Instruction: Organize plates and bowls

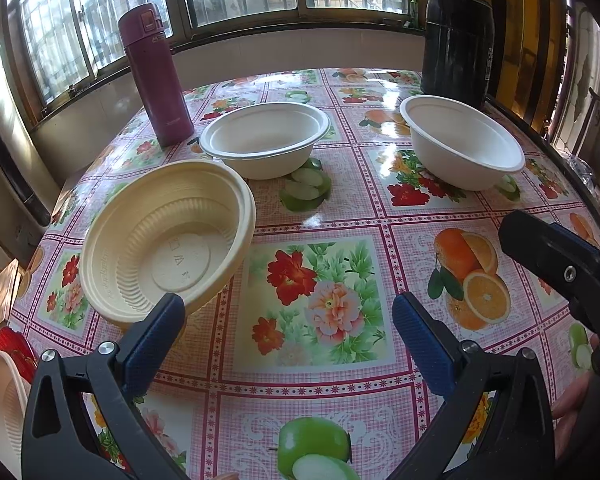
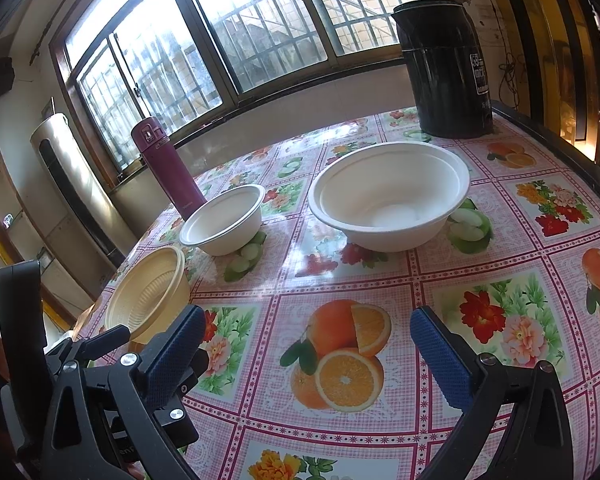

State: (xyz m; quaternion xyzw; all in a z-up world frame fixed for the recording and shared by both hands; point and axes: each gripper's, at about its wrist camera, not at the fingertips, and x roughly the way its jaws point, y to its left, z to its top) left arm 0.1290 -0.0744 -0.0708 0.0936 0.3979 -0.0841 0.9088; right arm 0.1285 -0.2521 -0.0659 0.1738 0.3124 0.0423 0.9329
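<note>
By the left fingers (image 1: 156, 332), seemingly touching: tilted yellow bowl (image 1: 168, 244).

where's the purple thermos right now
The purple thermos stands upright at the far left of the table, near the window, just left of and behind the nearer white bowl; the right wrist view shows it there too.

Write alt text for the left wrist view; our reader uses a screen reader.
The open left gripper hovers over a fruit-print table, nearest a tilted cream bowl. Two white bowls, a flask and a black kettle stand behind.
</note>
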